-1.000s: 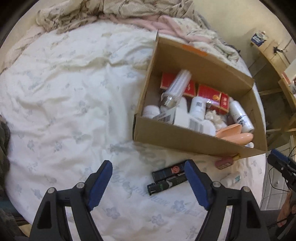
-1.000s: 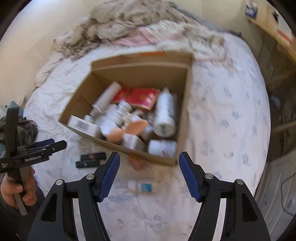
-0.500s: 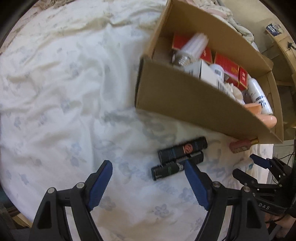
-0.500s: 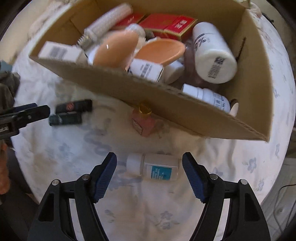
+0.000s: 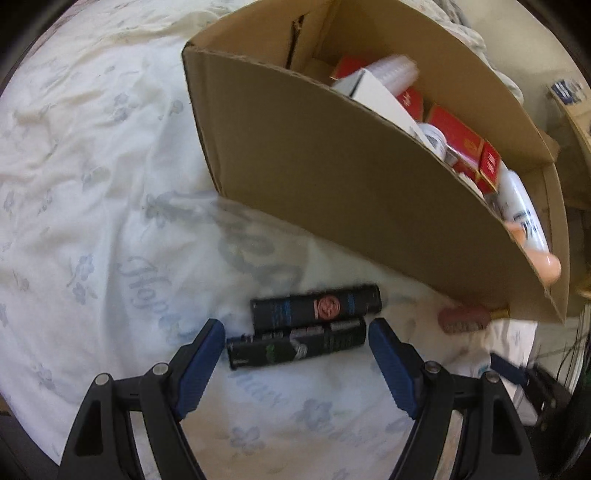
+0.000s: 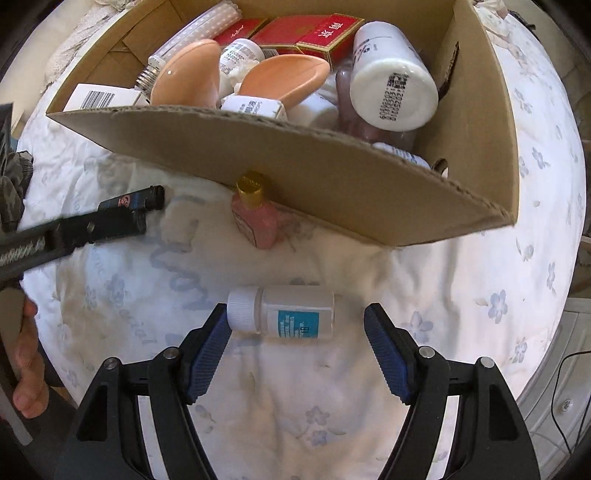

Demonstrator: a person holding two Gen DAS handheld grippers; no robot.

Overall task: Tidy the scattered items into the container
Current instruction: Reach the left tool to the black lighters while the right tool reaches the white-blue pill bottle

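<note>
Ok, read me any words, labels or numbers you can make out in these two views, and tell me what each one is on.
"南京": red carton in the cardboard box.
Printed digit code: base of the white bottle, too small to read reliably.
Barcode: white carton, digits unreadable.
Teal label: small white bottle on the bedsheet, too small.
Grey script on the bedsheet: not legible.
Black tubes: blurred.

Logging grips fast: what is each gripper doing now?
Left gripper: open, straddling two black tubes.
Right gripper: open around the white bottle, holding nothing.
</note>
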